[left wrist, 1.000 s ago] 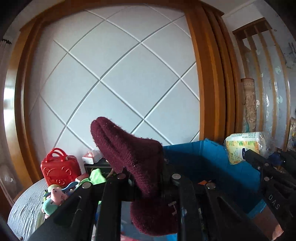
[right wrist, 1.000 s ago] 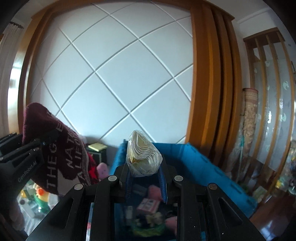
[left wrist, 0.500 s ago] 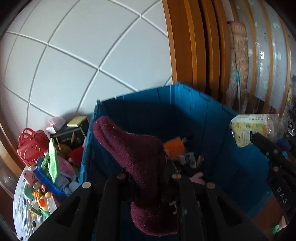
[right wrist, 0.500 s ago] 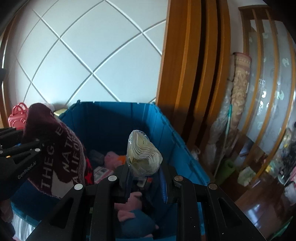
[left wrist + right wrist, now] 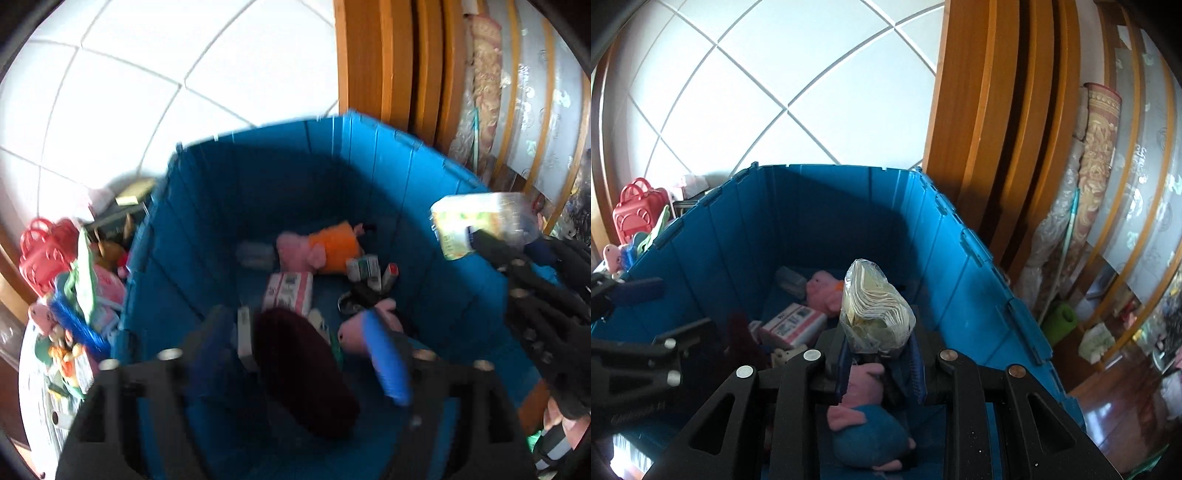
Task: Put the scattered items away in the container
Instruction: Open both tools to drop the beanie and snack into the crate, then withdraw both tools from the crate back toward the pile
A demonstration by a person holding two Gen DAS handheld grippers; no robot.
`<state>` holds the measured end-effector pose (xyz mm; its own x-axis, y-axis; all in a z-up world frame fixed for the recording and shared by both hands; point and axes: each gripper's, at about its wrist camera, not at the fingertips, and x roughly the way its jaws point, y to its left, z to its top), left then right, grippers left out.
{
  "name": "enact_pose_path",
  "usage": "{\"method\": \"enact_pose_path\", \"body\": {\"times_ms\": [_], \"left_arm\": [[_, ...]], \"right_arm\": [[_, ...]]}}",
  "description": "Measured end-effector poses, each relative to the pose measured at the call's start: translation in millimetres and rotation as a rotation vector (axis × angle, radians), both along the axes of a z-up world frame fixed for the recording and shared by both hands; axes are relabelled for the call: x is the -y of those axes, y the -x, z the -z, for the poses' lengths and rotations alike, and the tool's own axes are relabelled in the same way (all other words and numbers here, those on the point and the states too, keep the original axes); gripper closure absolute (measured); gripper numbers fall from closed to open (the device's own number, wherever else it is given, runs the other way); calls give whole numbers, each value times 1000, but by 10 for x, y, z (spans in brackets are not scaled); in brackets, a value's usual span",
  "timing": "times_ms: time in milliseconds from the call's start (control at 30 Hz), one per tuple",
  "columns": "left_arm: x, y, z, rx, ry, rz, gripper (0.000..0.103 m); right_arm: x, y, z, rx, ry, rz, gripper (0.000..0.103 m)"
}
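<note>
Left gripper (image 5: 295,354) fingers spread wide, nothing pinched; the maroon knit sock (image 5: 306,373) sits loose between them over the bin floor, blurred, long axis running roughly 11 to 5 o'clock, rounded end toward 11. No lettering readable on it in this frame. Right gripper (image 5: 879,365) clamped on the lower end of a clear-wrapped packet (image 5: 875,306) of stacked pale sheets, packet upright, tapered tip at 12 o'clock, held above the bin interior near its right wall. In the left view the same packet (image 5: 480,225) shows yellow-green print at 2 o'clock, text too smeared to read. Blue bin (image 5: 964,258) is open-topped with ribbed walls. Inside: pink-and-orange plush (image 5: 317,247) at the far end, a pink-and-white box (image 5: 794,325) with a barcode-type label, not legible, and a pink-and-blue plush (image 5: 864,424) under the right fingers. Red bag (image 5: 639,210) and small toys sit outside the bin at 9 o'clock. Partial embossed text on the left gripper body, unreadable.
</note>
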<state>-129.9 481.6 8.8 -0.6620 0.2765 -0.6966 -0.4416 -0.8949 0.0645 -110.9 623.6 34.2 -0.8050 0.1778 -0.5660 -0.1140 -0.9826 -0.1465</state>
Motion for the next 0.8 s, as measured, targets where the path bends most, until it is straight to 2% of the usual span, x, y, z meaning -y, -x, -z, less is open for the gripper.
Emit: {"method": "enact_pose_path", "body": {"times_ms": [100, 133, 167, 200, 233, 267, 433, 500, 533, 800], "left_arm": [[-3, -64, -56, -32, -5, 12, 19], [3, -73, -54, -29, -11, 12, 19], [7, -72, -63, -30, -12, 9, 19], [10, -79, -57, -35, -11, 6, 19], [11, -82, -56, -38, -10, 4, 19], [14, -90, -50, -40, -10, 1, 19], [63, -144, -47, -48, -26, -11, 19], [102, -187, -57, -56, -33, -16, 19], [122, -209, -64, -61, -36, -18, 19], [333, -495, -131, -80, -72, -28, 19]], "right_arm": [[7, 26, -3, 6, -4, -2, 70], [5, 29, 0, 7, -4, 1, 64], [2, 28, 5, 8, -2, 3, 51], [-3, 25, 5, 7, 2, 2, 42], [-11, 16, 6, 4, 4, 3, 25], [-18, 4, 5, 1, 3, 8, 17], [-73, -118, -25, -21, 18, 31, 15], [-91, -213, -51, -38, 32, 35, 3], [-90, -264, -61, -46, 35, 36, 0], [-19, -714, -142, -92, 67, 10, 0]]}}
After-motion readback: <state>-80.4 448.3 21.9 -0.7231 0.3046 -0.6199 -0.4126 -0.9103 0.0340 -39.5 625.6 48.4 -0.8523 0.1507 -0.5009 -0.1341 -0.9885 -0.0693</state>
